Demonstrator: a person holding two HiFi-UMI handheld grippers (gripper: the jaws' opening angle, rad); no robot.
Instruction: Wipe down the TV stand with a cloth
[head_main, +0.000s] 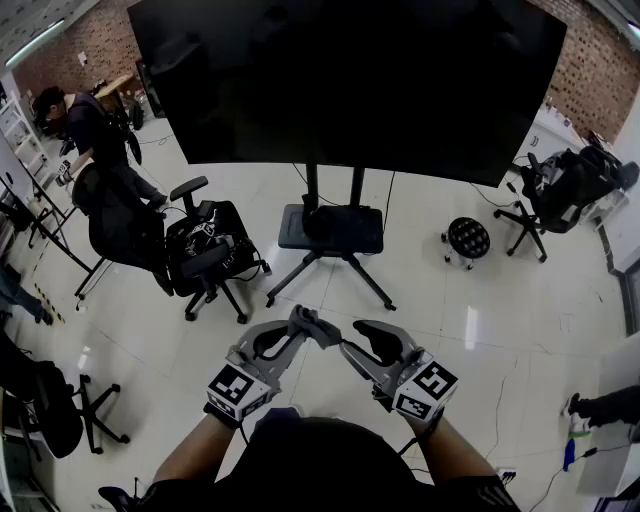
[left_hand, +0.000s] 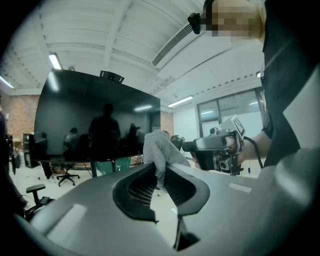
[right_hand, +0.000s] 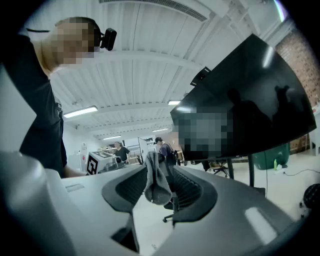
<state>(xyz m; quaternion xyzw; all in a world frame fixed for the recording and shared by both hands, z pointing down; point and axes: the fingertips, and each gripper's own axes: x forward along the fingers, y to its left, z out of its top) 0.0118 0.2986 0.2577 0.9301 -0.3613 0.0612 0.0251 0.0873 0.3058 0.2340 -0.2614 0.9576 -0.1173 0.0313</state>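
A small grey cloth is pinched in the tips of my left gripper, which is shut on it in front of my chest. In the left gripper view the cloth sticks up out of the closed jaws. My right gripper faces the left one, its jaws wide apart. In the right gripper view the cloth hangs loose between those jaws without being pressed. The TV stand with its big black screen is on the floor ahead, well out of reach of both grippers.
Black office chairs stand left of the stand, and a person sits at far left. A round black stool and another chair are to the right. A further chair is at lower left.
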